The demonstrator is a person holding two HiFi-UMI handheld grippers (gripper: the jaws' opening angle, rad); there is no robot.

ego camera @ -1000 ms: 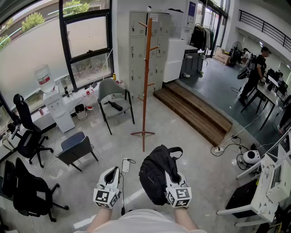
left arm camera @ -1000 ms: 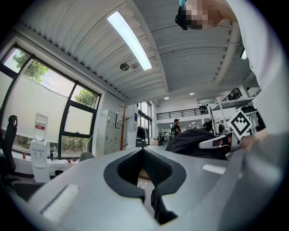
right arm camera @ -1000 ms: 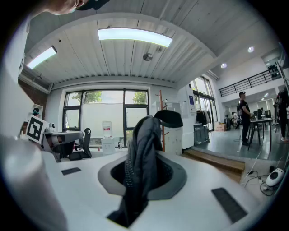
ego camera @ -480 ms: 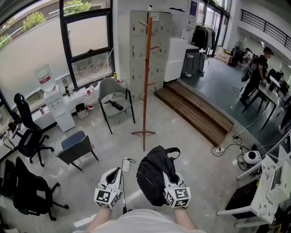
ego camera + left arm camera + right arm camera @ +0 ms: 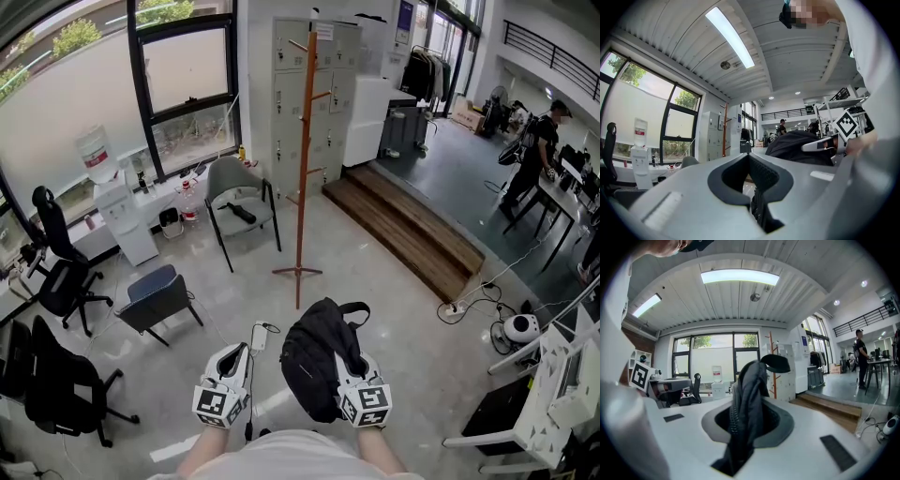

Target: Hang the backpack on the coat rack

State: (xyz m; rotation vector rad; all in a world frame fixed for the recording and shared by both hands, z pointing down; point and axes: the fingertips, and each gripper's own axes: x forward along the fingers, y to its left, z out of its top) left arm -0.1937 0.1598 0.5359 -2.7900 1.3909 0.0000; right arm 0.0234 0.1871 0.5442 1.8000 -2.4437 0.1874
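Observation:
The tall orange-brown coat rack (image 5: 302,159) stands on the floor ahead of me, in front of grey lockers; it also shows in the right gripper view (image 5: 771,363). A black backpack (image 5: 319,361) hangs low in front of me, its handle loop upward. My right gripper (image 5: 352,370) is shut on its fabric; in its own view the backpack (image 5: 751,376) rises out of the jaws of the right gripper (image 5: 746,409). My left gripper (image 5: 234,358) is beside the bag to the left, apart from it. The left gripper (image 5: 748,157) is shut and holds nothing.
A grey chair (image 5: 239,199) stands left of the rack and a blue chair (image 5: 157,298) nearer left. Black office chairs (image 5: 56,281) line the left side. Wooden steps (image 5: 412,234) run behind right. A power strip (image 5: 260,337) lies on the floor; a white desk (image 5: 553,394) is right.

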